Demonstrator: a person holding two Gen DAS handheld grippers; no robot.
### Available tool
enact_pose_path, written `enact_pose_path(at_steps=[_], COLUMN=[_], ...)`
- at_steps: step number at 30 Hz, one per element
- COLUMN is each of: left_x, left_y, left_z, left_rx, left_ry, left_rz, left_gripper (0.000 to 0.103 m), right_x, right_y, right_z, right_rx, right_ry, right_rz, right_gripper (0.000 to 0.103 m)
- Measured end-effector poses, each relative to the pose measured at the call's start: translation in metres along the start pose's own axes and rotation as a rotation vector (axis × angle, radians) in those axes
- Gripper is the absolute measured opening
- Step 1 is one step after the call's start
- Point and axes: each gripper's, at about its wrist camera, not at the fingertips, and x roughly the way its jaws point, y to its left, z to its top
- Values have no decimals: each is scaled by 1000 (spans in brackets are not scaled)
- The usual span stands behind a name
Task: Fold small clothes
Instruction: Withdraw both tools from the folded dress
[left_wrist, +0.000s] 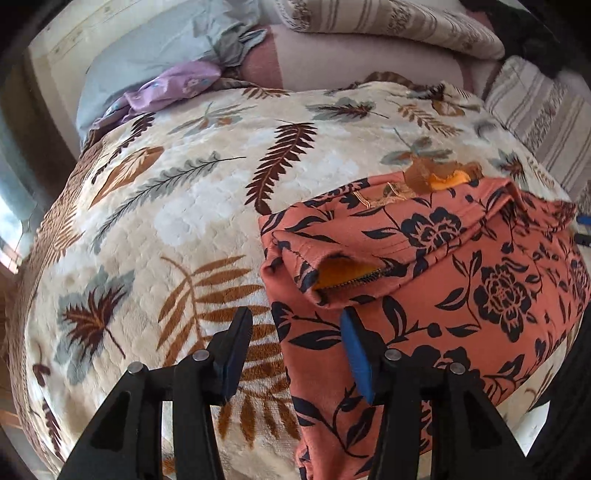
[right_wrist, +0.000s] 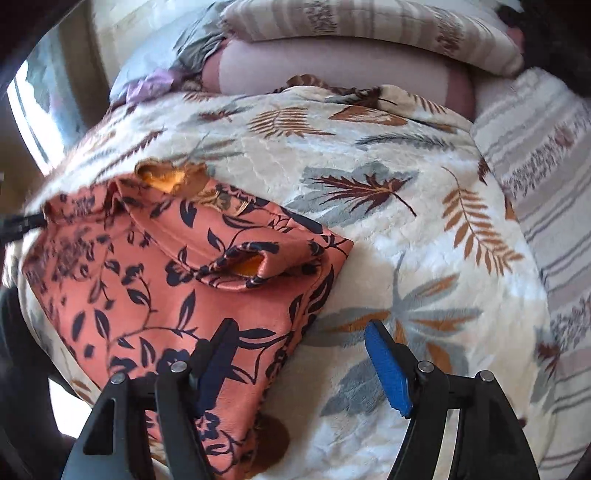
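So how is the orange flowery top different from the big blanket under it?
The orange top has dark navy flowers; the blanket is cream with brown and grey leaves. The top is much smaller and covers only one part of the blanket, which spreads across the bed. The top is folded, its sleeves laid across its front; the blanket lies spread out. Both carry plant prints. Both grippers, left and right, are open.

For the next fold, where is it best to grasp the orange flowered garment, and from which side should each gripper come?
Probably at the near side edges of the orange flowered garment. The left gripper is open astride its left edge, the right gripper open astride its right edge. Both sleeves look already folded inward, so each edge is a straight, layered border lying flat on the leaf-print blanket, easy to pinch from outside.
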Motion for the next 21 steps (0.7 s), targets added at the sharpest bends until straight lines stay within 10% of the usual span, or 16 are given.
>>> enact_pose_path(at_steps=[5, 12, 15, 21], left_x=[17, 27, 26, 35], left_y=[-3, 66, 84, 46], left_z=[30, 90, 76, 38], left_rx=[95, -358, -442, -140], left_ry=[17, -112, -106, 2], left_rz=[35, 65, -4, 13], left_gripper=[51, 51, 53, 59], right_x=[12, 58, 43, 21], right_y=[1, -109, -91, -54], right_z=[46, 55, 34, 1], right_rx=[-98, 747, 654, 486], right_ry=[-52, -56, -41, -10], right_rz=[-22, 126, 147, 194], right_gripper=[73, 73, 73, 73])
